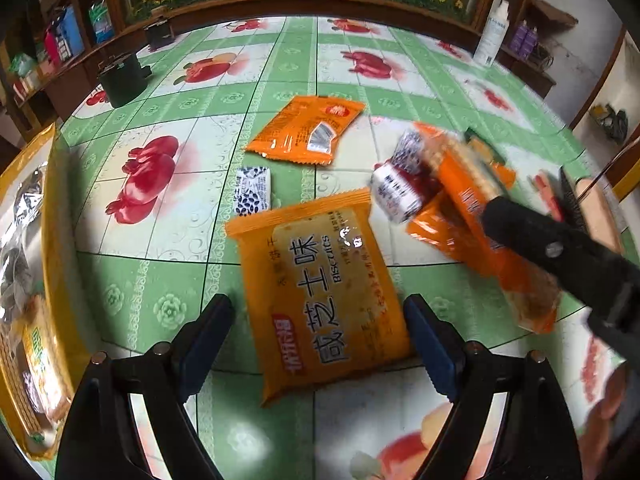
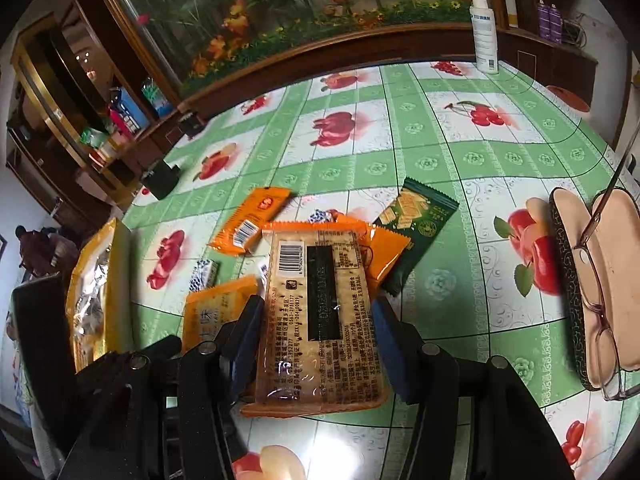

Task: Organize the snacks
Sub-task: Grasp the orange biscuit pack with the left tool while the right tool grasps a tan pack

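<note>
My left gripper [image 1: 320, 328] is open, its fingers on either side of an orange biscuit packet [image 1: 320, 292] lying on the table. My right gripper [image 2: 314, 332] is shut on another orange biscuit packet [image 2: 320, 320], barcode side up, held above the table; it shows blurred in the left wrist view [image 1: 492, 216]. A small orange packet [image 1: 308, 130] lies further back. A small white-and-blue packet [image 1: 252, 190] lies beside the left packet. A dark green packet [image 2: 416, 236] and more orange packets [image 2: 384, 248] lie under the held one.
A yellow snack bag [image 1: 28, 280] stands at the left table edge, also in the right wrist view [image 2: 100, 292]. A glasses case with glasses [image 2: 596, 280] lies at the right. A white bottle [image 2: 484, 32] and black objects [image 1: 120, 78] stand at the back.
</note>
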A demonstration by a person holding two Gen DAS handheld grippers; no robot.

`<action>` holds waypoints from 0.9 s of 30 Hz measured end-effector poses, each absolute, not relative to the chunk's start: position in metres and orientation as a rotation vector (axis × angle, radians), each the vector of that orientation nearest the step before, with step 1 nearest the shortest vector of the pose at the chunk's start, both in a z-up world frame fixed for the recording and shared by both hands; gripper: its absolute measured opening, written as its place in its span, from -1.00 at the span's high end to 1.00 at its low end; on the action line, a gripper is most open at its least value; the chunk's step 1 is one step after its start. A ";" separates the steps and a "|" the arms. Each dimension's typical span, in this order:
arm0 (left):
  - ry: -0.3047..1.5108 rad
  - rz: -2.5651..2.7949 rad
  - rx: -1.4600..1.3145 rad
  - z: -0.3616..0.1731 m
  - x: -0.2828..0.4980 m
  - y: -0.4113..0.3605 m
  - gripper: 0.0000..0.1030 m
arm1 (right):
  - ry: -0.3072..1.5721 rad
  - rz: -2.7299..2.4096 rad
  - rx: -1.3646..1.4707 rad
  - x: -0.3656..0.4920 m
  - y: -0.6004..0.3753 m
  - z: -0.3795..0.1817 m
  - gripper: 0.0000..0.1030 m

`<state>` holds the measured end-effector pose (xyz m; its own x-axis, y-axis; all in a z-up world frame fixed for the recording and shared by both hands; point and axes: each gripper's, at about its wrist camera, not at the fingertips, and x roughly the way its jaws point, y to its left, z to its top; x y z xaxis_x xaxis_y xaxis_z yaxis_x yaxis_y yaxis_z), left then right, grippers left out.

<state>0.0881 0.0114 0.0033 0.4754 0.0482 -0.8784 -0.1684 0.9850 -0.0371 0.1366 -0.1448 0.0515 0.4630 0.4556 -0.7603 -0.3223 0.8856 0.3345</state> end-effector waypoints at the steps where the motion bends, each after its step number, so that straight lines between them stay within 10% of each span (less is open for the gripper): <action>1: 1.051 0.143 -0.102 0.003 0.086 0.012 -0.64 | 0.986 0.481 0.148 0.137 -0.144 0.050 -0.14; 21: 0.906 0.122 -0.058 -0.001 0.056 0.029 -0.52 | 1.026 0.468 -0.055 0.124 -0.112 0.034 -0.17; 27: 0.857 0.093 -0.152 0.004 0.051 0.044 -0.34 | 0.990 0.447 -0.031 0.123 -0.118 0.041 0.10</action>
